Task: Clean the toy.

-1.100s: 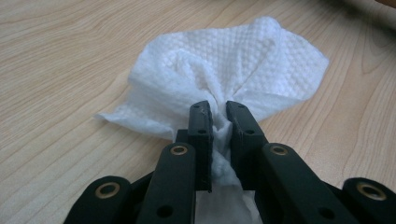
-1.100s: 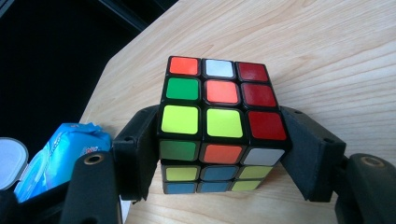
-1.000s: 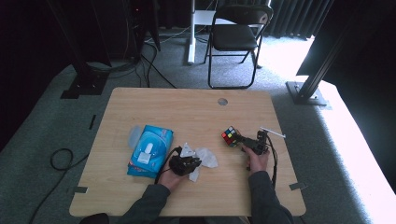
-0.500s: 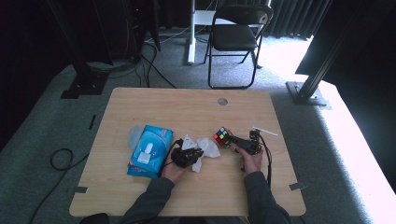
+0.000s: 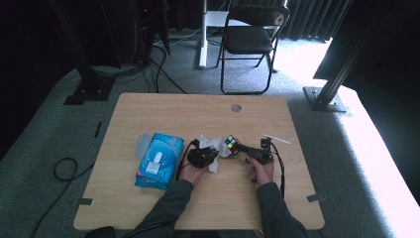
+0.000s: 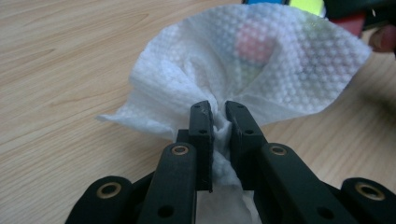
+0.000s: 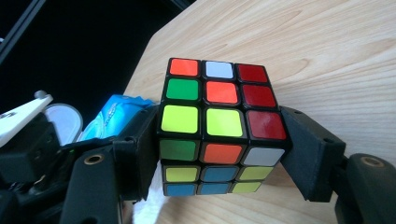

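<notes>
Wiping a puzzle cube with a wet wipe, seen at the point where cloth meets cube. The left gripper [image 6: 217, 116] has its jaws pinched together on a bunched white wipe [image 6: 261, 70], whose free end fans out toward the cube; coloured tiles show faintly through the damp sheet, so the wipe appears to lie against or just before one face (actual contact cannot be confirmed). The right gripper [image 7: 219, 140] is clamped on the puzzle cube [image 7: 217, 123], one jaw on each of two opposite sides, holding it clear of the wooden table [image 5: 163, 111] near the middle of the front half. In the high view the two grippers stand close together, left gripper [image 5: 207, 154] beside the wipe [image 5: 210, 145] and cube [image 5: 231, 144], with the right gripper [image 5: 247, 149] just behind it. Progress, as judged: wipe taken up and cube lifted and presented are done; the rubbing of the faces looks barely begun, and turning the cube to reach the remaining faces is left. Count: two grippers, one cube, one loose wipe, one blue pack of wipes [image 5: 159, 160] with its lid flipped open at the left, one thin white stick [image 5: 277, 140] lying at the right, one folding chair [image 5: 250, 39] beyond the table.
</notes>
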`<action>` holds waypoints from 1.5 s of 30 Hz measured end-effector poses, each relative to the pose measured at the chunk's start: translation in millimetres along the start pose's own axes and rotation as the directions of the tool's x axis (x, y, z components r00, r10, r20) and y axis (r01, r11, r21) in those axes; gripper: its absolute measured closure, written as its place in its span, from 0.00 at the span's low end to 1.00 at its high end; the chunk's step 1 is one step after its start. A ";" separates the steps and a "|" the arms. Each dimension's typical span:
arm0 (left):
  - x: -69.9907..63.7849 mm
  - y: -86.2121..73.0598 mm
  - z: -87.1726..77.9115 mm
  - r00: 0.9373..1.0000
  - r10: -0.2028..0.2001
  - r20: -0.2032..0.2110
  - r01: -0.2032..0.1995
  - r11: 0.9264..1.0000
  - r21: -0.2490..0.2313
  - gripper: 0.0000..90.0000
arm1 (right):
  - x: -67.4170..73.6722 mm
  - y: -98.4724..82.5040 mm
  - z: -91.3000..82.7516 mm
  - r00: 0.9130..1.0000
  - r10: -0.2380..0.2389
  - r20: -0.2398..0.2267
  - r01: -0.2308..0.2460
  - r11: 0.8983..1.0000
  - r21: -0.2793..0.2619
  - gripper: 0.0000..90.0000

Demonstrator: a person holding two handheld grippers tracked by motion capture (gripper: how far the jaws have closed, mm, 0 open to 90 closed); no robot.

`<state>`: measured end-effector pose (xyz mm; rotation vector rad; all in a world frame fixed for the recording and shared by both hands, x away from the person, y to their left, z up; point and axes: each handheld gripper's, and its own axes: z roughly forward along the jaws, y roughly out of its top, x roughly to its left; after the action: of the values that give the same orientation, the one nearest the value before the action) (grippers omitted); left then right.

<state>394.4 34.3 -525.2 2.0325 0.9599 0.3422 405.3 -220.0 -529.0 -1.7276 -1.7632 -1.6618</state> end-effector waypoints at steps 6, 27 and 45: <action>-8.3 2.6 6.3 1.000 0.016 0.011 -0.016 1.000 0.004 0.91 | 2.1 -2.6 5.3 1.000 -0.016 0.004 0.016 1.000 0.023 0.38; -49.8 -4.0 8.8 0.969 0.203 0.138 -0.205 0.979 -0.001 0.91 | 3.2 -3.1 5.1 1.000 -0.025 0.011 0.024 0.999 0.023 0.38; -8.5 0.2 5.7 0.999 0.025 -0.025 -0.024 0.999 0.024 0.91 | 7.9 -3.3 7.0 0.999 -0.041 -0.006 0.041 0.998 0.046 0.38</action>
<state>391.9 24.7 -527.7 2.0677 0.9596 0.3718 404.1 -209.1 -527.6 -1.6771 -1.8319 -1.6271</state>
